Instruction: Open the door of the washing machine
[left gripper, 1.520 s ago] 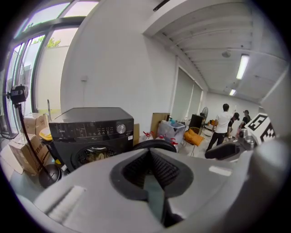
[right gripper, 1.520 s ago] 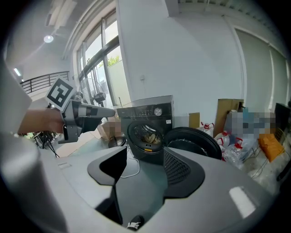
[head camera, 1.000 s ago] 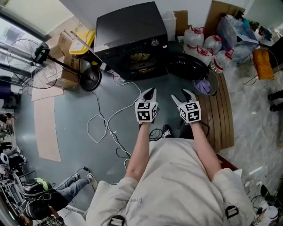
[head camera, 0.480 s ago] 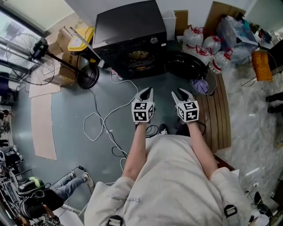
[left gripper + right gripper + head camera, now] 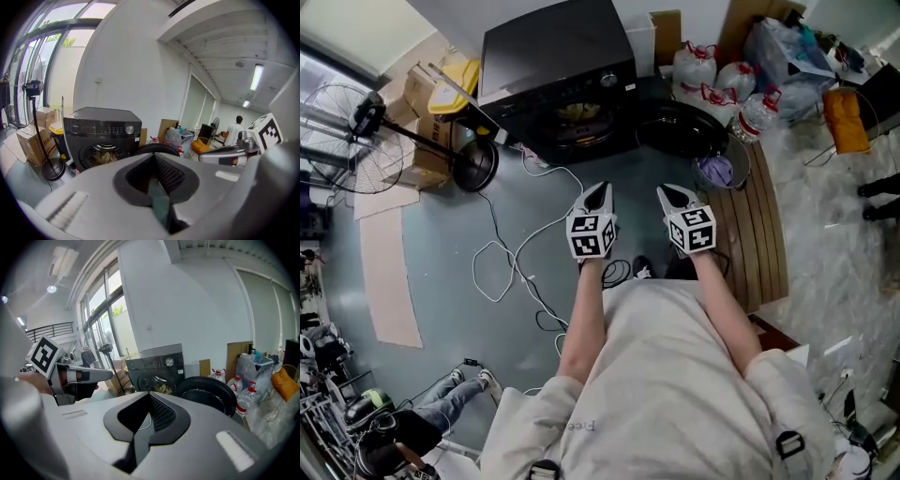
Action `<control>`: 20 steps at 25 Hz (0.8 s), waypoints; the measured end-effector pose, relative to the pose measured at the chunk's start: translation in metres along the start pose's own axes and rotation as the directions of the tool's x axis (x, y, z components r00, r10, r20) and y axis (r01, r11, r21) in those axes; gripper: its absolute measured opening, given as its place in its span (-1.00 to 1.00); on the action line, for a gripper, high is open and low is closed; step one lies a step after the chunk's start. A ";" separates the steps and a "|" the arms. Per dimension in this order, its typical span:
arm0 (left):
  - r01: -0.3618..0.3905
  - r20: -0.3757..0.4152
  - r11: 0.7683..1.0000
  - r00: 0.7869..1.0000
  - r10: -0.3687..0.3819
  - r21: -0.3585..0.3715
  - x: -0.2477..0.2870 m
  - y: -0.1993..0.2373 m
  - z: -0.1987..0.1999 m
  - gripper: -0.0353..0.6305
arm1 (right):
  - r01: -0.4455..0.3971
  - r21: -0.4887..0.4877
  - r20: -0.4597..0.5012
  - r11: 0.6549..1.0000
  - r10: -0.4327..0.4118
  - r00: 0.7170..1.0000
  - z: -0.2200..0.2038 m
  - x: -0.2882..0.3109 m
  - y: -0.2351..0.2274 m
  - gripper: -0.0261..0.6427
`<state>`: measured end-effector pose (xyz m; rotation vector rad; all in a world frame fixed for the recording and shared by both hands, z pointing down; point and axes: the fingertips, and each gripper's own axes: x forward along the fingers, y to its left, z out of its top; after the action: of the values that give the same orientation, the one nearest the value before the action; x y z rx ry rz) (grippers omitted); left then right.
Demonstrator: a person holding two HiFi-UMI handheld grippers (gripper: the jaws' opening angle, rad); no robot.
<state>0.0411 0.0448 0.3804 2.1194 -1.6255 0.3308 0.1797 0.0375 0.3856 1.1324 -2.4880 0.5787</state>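
The black washing machine point(image 5: 558, 66) stands at the top of the head view, and its round door point(image 5: 680, 131) is swung open to the right. Laundry shows in the drum point(image 5: 577, 114). Both grippers hover side by side over the grey floor, well short of the machine. My left gripper point(image 5: 598, 192) is shut and empty. My right gripper point(image 5: 670, 194) has just been closing and is now shut on nothing. The left gripper view shows the machine point(image 5: 101, 136) and door point(image 5: 157, 149) ahead. The right gripper view shows the machine point(image 5: 157, 369) and door point(image 5: 208, 392).
A standing fan point(image 5: 370, 131), cardboard boxes point(image 5: 422, 94) and a yellow bin point(image 5: 455, 89) sit left of the machine. Water bottles point(image 5: 722, 75) and bags crowd the right. A white cable point(image 5: 511, 253) loops over the floor. A wooden slatted platform point(image 5: 759, 225) lies to the right.
The right gripper's jaws went from wide apart to closed together. Both grippers stayed about where they were, and the left one stayed shut.
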 end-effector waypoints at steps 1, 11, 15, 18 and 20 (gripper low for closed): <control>0.000 -0.001 1.000 1.000 0.000 0.000 -0.001 0.000 0.000 -0.72 | -0.012 0.001 -0.005 1.000 0.012 1.000 -0.001 0.000 0.002 -0.92; 0.004 0.020 0.999 1.000 -0.005 0.052 -0.007 -0.006 0.012 -0.72 | -0.154 -0.095 -0.077 0.983 0.147 0.986 0.016 -0.003 0.014 -0.92; 0.010 0.037 0.997 0.999 -0.013 0.077 -0.003 -0.007 0.021 -0.72 | -0.200 -0.139 -0.133 0.970 0.182 0.974 0.016 -0.001 0.011 -0.92; 0.023 0.014 0.996 1.000 -0.024 0.088 -0.010 -0.016 0.006 -0.72 | -0.225 -0.150 -0.171 0.963 0.199 0.965 0.006 -0.007 0.016 -0.92; 0.030 -0.001 0.996 1.000 -0.030 0.090 -0.011 -0.018 -0.001 -0.72 | -0.226 -0.139 -0.170 0.964 0.201 0.965 0.005 -0.007 0.017 -0.92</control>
<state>0.0552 0.0581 0.3728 2.2078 -1.6044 0.4010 0.1703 0.0494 0.3741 0.7365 -2.4861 0.4956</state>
